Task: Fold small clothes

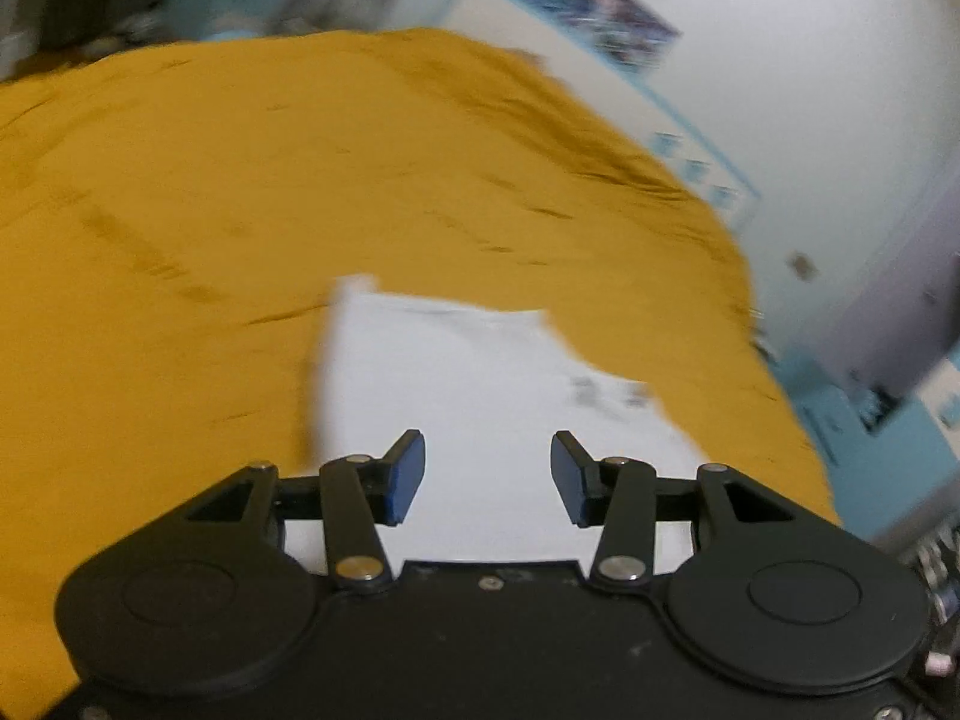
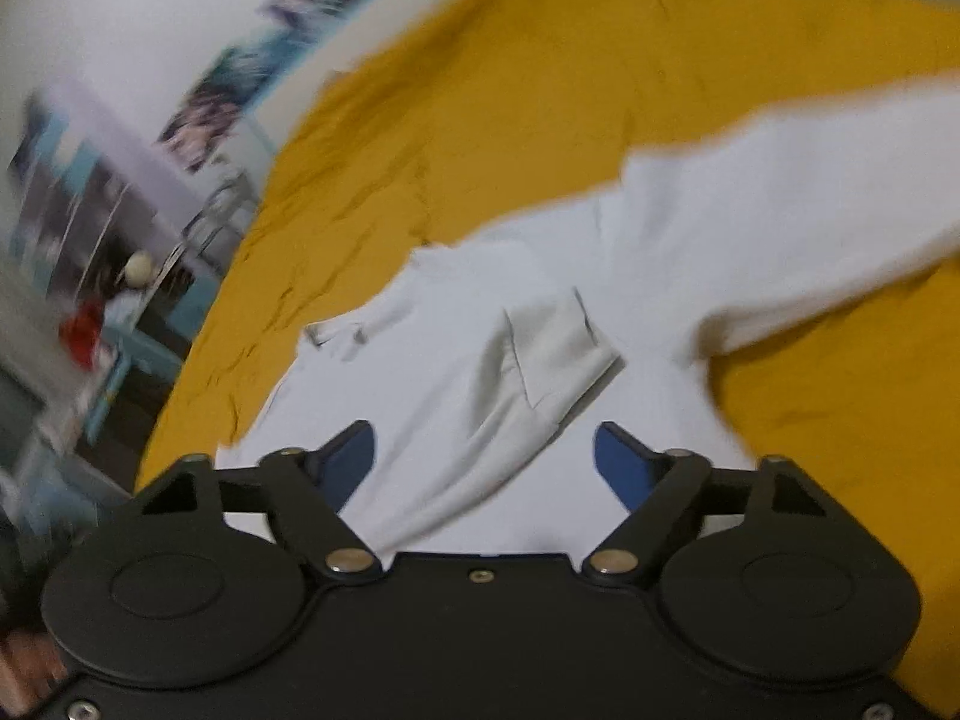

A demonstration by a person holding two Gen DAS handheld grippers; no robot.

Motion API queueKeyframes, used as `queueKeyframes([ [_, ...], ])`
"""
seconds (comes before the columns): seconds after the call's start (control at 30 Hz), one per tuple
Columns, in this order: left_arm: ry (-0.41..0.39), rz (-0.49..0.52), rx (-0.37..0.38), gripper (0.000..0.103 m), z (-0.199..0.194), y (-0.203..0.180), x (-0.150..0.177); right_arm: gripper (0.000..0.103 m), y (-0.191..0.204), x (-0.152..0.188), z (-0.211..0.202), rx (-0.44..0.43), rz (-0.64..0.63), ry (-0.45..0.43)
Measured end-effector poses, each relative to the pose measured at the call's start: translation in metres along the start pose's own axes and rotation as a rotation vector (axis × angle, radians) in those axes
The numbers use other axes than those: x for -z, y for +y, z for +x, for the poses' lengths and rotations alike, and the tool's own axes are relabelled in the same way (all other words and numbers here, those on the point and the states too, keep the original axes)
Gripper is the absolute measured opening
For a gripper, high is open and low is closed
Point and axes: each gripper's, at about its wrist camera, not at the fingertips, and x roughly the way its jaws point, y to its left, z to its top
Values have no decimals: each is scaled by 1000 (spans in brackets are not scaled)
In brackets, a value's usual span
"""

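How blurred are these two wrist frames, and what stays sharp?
Left wrist view: motion blur smears the white garment, the mustard bedspread and the wall posters; only the open left tool is crisp. Right wrist view: same smear, heaviest on the shelves at the left edge and on the garment's sleeve; the open right tool stays sharp. Fisheye bending curves the bed edge in both.

Motion-blurred wall posters (image 1: pixel 624 18), smeared shelf clutter (image 2: pixel 90 312), white garment (image 2: pixel 750 210) sleeve cut off at right edge
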Motion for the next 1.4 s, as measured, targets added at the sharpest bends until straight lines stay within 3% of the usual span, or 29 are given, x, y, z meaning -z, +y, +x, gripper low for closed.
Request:
queueKeyframes([
  [0.1, 13, -41, -51, 47, 10, 28, -5, 71, -9, -5, 42, 57, 151, 48],
  [0.2, 31, -77, -71, 47, 23, 56, -16, 71, -14, 0, 64, 122, 221, 18],
  [0.27, 47, -93, -74, 47, 32, 59, -20, 67, -16, 1, 70, 107, 261, -23],
  [0.3, 53, -97, -77, 47, 33, 56, -21, 44, -15, 2, 71, 105, 277, -40],
  [0.33, 58, -99, -77, 47, 35, 54, -21, 30, -13, 4, 69, 109, 293, -47],
  [0.37, 60, -98, -75, 47, 35, 50, -22, 9, -11, 2, 70, 120, 300, -38],
  [0.4, 59, -96, -72, 47, 35, 47, -23, 8, -10, 2, 65, 127, 303, -44],
  [0.57, 53, -70, -76, 47, 28, 43, -17, 7, -5, 1, 14, 72, 249, -160],
  [0.67, 94, -72, -105, 47, 34, 49, -9, 8, -17, 12, 0, 180, 212, -214],
  [0.83, 153, -19, -180, 48, 49, 50, 1, 12, -49, 25, 12, 204, 291, -94],
  [0.93, 112, -14, -198, 47, 38, 45, -3, 29, -36, 23, -10, 233, 281, -166],
  [1.0, 43, 1, -142, 47, 27, 35, -7, 40, -13, 23, -30, 254, 194, -272],
  [1.07, 24, 31, -54, 48, 23, 21, -10, 42, 4, 17, -33, 208, 115, -299],
  [1.17, 69, 69, 19, 49, 33, 4, -7, 47, 20, 9, -13, 98, 58, -239],
  [1.23, 111, 65, 9, 49, 45, 3, -2, 48, 19, 4, 9, 62, 69, -179],
  [1.33, 176, 44, -90, 49, 63, 14, 4, 48, 7, 1, 40, 137, 118, -104],
  [1.4, 193, 38, -92, 51, 68, 24, 7, 43, -3, 2, 48, 220, 126, -93],
])
